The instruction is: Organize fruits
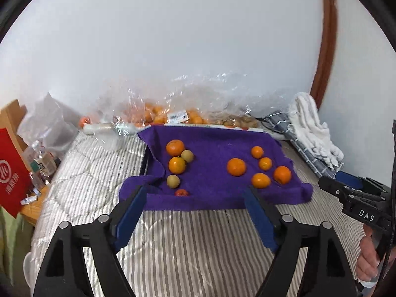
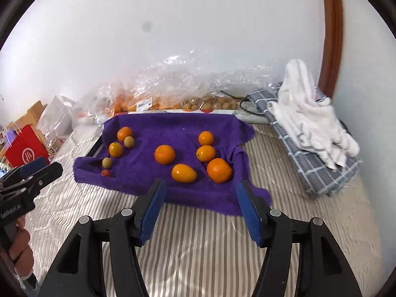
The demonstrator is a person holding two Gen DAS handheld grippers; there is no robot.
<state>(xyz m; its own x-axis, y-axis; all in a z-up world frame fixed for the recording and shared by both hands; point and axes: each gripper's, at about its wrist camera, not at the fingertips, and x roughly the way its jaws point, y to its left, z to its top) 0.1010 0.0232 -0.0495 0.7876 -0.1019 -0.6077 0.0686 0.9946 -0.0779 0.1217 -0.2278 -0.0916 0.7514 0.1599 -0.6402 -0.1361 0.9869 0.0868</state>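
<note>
A purple towel [image 1: 210,148] [image 2: 173,128] lies on the striped bed. On its left lie two oranges [image 1: 175,147] [image 2: 124,134], two small tan fruits [image 1: 173,181] [image 2: 106,162] and a small red fruit [image 1: 181,192] [image 2: 105,172]. On its right lie several oranges [image 1: 236,166] [image 2: 164,154]. My left gripper [image 1: 195,193] is open and empty, just short of the towel's near edge. My right gripper [image 2: 201,185] is open and empty over the towel's near right edge.
Clear plastic bags [image 1: 173,113] [image 2: 173,99] with more fruit lie against the wall behind the towel. A white cloth on a grey checked cloth [image 2: 309,133] lies at the right. A red bag [image 1: 10,173] and clutter stand at the left.
</note>
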